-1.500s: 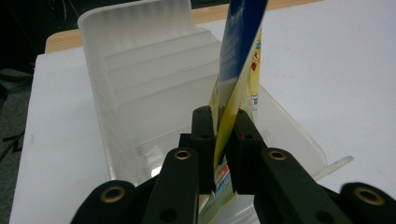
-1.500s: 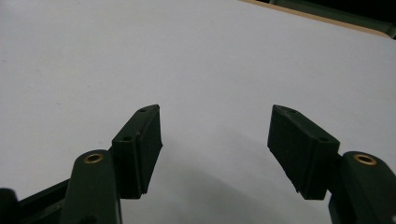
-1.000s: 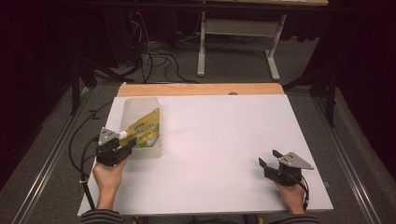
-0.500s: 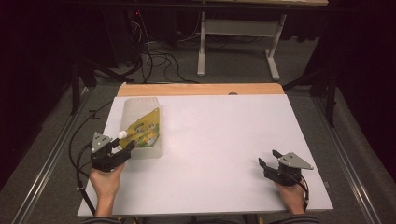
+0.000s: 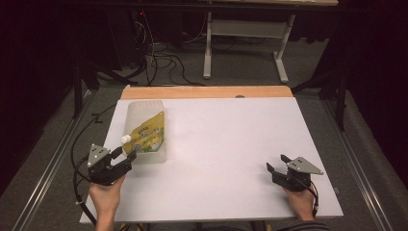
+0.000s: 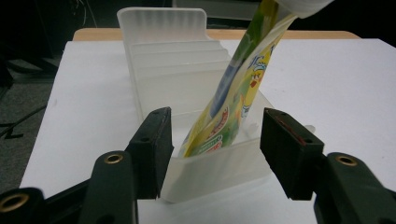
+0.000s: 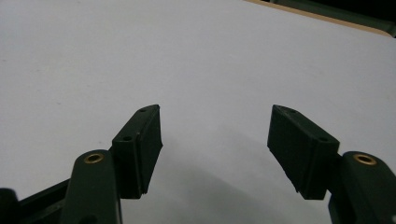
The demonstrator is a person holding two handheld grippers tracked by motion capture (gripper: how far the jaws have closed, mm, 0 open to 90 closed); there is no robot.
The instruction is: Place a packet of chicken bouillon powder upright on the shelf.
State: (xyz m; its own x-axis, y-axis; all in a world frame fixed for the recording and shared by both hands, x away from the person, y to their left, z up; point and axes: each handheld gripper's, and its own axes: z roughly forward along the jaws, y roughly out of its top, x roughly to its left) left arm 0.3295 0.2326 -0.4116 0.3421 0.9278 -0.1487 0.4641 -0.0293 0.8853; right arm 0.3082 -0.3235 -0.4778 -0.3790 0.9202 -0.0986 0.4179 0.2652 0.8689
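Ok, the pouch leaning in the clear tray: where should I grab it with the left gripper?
Probably just below the white cap. The pouch stands tilted, its bottom down in the clear tray, so its neck is the exposed part. Bring the open left gripper from the near end, fingers on its flat faces.

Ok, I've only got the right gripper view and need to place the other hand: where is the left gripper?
Observer: The left gripper is at the near left of the table. It is open, with its fingers either side of the near end of a translucent container.
Operator: Anything in that container?
Observer: A yellow-green pouch leans in it, with its white cap raised toward the gripper.
Operator: Is it gripping the pouch?
Observer: No, the fingers stand apart and touch neither side of the pouch.
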